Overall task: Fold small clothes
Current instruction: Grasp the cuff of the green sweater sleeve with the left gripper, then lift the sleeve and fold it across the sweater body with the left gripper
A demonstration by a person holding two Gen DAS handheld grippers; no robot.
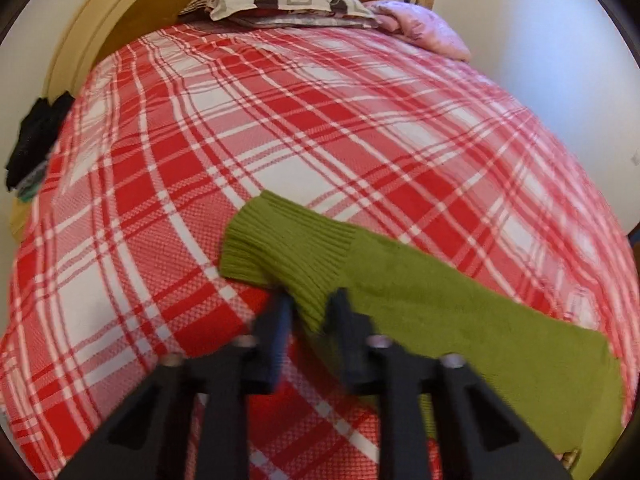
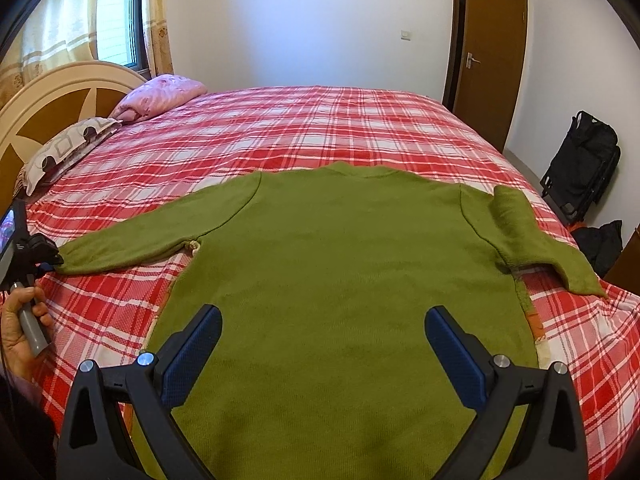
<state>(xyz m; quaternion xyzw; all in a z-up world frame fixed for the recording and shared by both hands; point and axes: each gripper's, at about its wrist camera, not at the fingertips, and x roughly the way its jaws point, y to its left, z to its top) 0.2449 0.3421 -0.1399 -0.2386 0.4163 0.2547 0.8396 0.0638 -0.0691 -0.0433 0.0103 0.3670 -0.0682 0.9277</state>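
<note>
- Red-and-white plaid bedspread (image 2: 360,128) covers the bed, and an olive-green knit sweater (image 2: 340,264) lies spread flat on it, neckline away from the right camera.
- Left hand-held gripper (image 1: 310,300) sits at the ribbed cuff (image 1: 280,248), fingers narrow around a fold of it; blur hides whether they pinch it.
- That sleeve (image 2: 132,244) runs sideways from the body.
- Right hand-held gripper (image 2: 322,316) hovers wide, holding nothing, over the sweater's middle.
- Likely next: the left, being nearer, folds the sleeve inward.
</note>
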